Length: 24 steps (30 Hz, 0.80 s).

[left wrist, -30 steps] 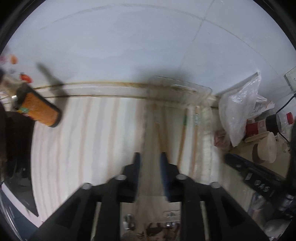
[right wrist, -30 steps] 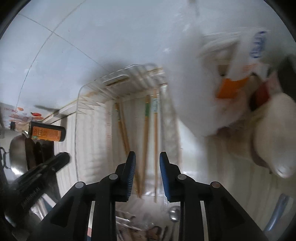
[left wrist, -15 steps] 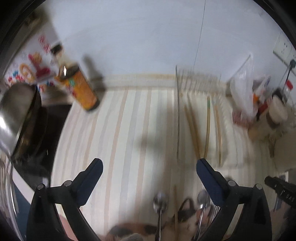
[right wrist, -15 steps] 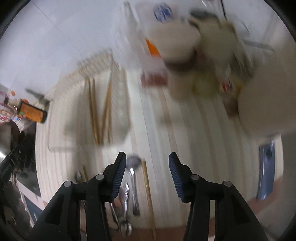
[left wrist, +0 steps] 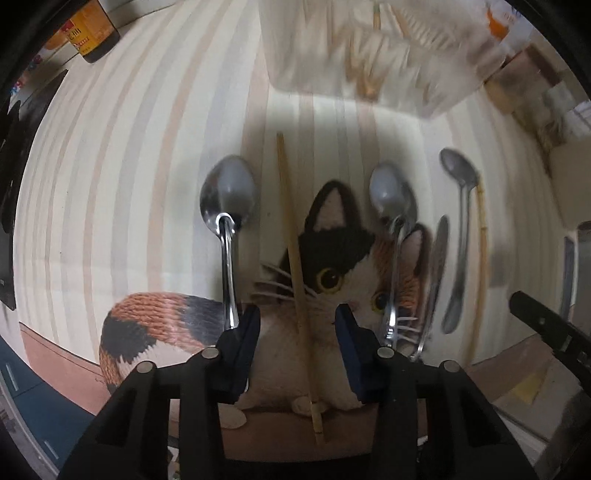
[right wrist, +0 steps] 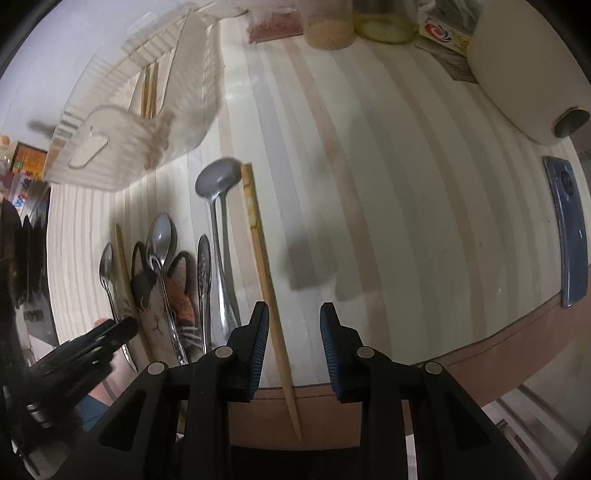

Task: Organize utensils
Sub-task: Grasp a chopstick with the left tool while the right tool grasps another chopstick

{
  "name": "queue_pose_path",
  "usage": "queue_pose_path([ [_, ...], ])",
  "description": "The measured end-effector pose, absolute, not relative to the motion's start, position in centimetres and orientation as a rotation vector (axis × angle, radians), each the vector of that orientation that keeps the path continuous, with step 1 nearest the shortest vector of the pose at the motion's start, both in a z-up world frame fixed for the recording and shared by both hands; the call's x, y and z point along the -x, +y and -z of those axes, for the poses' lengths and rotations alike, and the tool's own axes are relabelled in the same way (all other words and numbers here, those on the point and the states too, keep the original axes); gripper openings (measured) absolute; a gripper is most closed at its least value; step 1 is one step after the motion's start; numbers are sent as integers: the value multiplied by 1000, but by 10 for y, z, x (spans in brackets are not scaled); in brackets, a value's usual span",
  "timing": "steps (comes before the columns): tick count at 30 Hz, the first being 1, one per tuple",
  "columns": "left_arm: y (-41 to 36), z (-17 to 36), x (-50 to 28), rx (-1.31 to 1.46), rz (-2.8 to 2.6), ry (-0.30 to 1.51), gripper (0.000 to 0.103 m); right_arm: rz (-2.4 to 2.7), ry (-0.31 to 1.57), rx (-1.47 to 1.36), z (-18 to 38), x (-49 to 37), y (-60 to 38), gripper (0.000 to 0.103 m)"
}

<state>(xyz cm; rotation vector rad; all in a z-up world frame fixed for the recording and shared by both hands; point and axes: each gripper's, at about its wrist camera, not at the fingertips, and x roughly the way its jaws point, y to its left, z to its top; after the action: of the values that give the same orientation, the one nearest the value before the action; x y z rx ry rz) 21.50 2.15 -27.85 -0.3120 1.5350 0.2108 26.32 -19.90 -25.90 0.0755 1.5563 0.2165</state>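
Observation:
In the left wrist view my left gripper [left wrist: 297, 332] is open, low over a wooden chopstick [left wrist: 295, 266] that lies across a cat-picture mat [left wrist: 332, 280]; the stick runs between the fingers. Steel spoons lie left [left wrist: 227, 199] and right [left wrist: 391, 199] of it. A clear tray [left wrist: 369, 66] holding chopsticks is farther ahead. In the right wrist view my right gripper [right wrist: 293, 339] is open, with another chopstick [right wrist: 264, 266] running between its fingers, nearer the left one. A ladle-like spoon [right wrist: 218, 184] and more spoons [right wrist: 160, 236] lie to its left. The tray [right wrist: 122, 122] sits at the upper left.
A dark sauce bottle [left wrist: 92, 33] stands at the far left. A blue phone [right wrist: 570, 229] lies near the table's right edge. A large white pot [right wrist: 524, 62] and jars [right wrist: 332, 29] crowd the far right. The table's front edge is just below both grippers.
Both grippers have pulled back from the tray to the table's front edge. Both have opened; each now has a loose chopstick between its fingers.

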Motion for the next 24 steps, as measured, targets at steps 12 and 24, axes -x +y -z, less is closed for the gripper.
queue_pose_path([
  [12,-2,284,-205,217,-201,1515,5,-185,1539,139,286,-242,-165,7],
  [24,-4,286,-205,209,-182,1527,5,-140,1575,207,287,-230,-174,7],
])
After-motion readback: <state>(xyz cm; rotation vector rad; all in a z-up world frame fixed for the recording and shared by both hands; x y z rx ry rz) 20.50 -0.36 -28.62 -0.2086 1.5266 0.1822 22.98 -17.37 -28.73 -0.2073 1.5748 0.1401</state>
